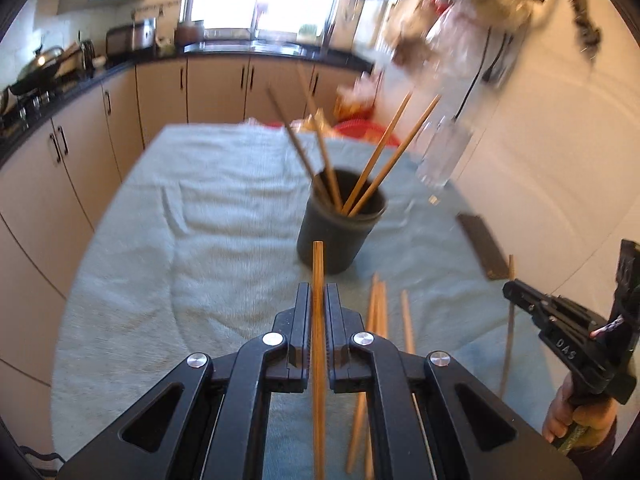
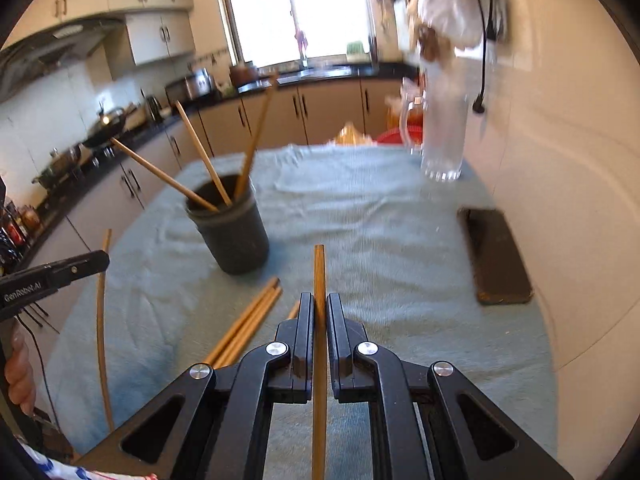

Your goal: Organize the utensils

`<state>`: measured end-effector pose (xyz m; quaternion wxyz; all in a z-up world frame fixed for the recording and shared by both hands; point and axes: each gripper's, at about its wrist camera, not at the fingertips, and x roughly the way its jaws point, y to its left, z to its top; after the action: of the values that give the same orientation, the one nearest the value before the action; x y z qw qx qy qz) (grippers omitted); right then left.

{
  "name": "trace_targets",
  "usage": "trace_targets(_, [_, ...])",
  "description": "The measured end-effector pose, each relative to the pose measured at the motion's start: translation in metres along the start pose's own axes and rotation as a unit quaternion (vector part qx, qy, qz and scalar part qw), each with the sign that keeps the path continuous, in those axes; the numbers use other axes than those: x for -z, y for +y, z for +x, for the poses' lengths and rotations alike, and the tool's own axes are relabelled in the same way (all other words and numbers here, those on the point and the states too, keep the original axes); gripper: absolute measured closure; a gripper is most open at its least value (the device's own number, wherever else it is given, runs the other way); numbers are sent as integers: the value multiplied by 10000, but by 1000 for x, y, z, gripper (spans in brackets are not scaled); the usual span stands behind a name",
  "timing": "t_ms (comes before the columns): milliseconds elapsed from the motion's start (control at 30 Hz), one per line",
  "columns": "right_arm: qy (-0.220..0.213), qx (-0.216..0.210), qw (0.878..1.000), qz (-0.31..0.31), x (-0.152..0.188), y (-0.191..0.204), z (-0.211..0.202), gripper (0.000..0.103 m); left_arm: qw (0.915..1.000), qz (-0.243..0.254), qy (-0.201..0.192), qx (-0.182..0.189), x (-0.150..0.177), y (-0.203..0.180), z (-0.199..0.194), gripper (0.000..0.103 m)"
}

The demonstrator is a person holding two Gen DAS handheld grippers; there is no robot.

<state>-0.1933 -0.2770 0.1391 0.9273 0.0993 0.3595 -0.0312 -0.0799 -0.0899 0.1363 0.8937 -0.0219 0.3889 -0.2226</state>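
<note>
While my left claw (image 1: 318, 300) and right claw (image 2: 319, 304) each clamp one chopstick (image 1: 318, 264), phone (image 2: 498, 256) whole only in right view, open cloth (image 1: 192, 248) left of cup (image 1: 340, 224).

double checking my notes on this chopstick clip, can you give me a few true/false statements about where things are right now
1. Each gripper is shut on one chopstick: left gripper, right gripper. True.
2. The dark cup lies tipped on its side. False: it stands upright on the blue towel.
3. Chopsticks already stand in the cup. True: four show in the left wrist view.
4. No chopsticks remain on the towel. False: loose chopsticks lie in front of the cup.
5. A dark flat rectangular object lies near the wall. True.
</note>
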Motion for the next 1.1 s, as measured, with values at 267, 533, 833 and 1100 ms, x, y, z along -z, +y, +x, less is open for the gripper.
trace_targets(267, [-529,-168,9985,-44,6,17,-52,97,9985,201,-488,119,23,-13,-61,98])
trace_targets(533, [-770,-198,9965,-257,14,30,-81,97,9943,629,-858,4,44,-31,-99,98])
trace_targets(833, [-908,-210,9949,-385,20,36,-94,97,9926,762,-935,-132,50,-43,-110,98])
trace_targets(1100, [-954,-234,9947,-305,21,32,-99,97,9919,795,-965,-219,50,-44,-113,98])
